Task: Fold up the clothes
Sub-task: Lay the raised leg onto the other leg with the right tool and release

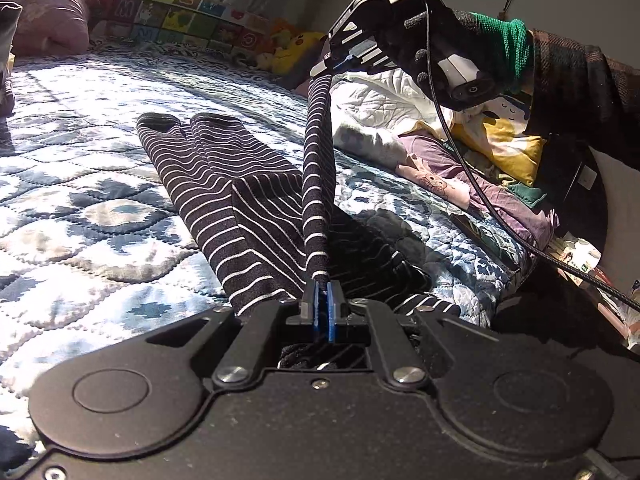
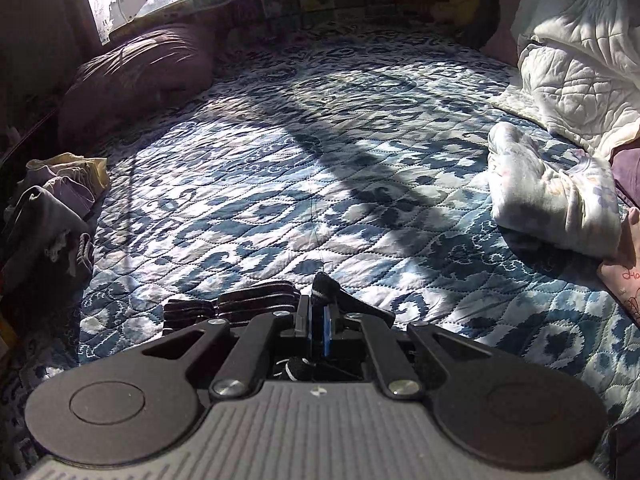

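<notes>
I have both the left gripper (image 1: 322, 294) and right gripper (image 1: 340, 62) clamped tight on one edge of the dark white-striped knit garment (image 1: 240, 184), stretching it taut above the blue-patterned quilted bed (image 1: 80, 184), apparently to fold it over.

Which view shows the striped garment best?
The left wrist view: the striped garment lies across the quilt, one edge stretched between both hand-held grippers. The right wrist view shows only bunched folds near its fingers.

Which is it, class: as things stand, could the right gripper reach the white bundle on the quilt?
Probably not yet. The right gripper is shut on the striped garment, which the left gripper also holds. The quilt towards the white bundle lies bare, so nothing blocks the way once it lets go.
</notes>
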{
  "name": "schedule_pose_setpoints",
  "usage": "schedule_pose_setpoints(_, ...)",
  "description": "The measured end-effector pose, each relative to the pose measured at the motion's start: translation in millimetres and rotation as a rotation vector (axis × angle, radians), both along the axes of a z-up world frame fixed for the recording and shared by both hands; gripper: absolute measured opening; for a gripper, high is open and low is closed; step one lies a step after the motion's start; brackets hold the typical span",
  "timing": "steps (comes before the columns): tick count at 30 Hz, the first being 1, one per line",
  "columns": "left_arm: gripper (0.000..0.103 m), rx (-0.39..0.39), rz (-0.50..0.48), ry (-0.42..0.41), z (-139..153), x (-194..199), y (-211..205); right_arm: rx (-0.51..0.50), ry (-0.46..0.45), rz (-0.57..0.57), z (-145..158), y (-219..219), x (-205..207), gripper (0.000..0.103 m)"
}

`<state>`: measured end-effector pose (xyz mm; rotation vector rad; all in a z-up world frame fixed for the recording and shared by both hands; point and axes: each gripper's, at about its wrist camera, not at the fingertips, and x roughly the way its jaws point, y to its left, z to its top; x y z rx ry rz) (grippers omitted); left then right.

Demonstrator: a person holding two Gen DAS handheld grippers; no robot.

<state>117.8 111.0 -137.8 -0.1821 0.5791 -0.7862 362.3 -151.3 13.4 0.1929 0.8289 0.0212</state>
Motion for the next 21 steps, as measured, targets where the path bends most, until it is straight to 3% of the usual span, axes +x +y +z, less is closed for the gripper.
schedule_pose_setpoints(8,0.003,0.002,-0.032,0.023,-4,9,2,-0.071,0.031,0.111,-14,75,40,0.007)
schedule_pose_setpoints(13,0.003,-0.035,-0.027,0.053,-4,13,10,-0.118,0.061,0.155,-29,109,57,0.007)
schedule_pose_setpoints(21,0.003,-0.115,-0.007,0.120,-7,20,24,-0.137,0.113,0.141,-58,128,77,0.007)
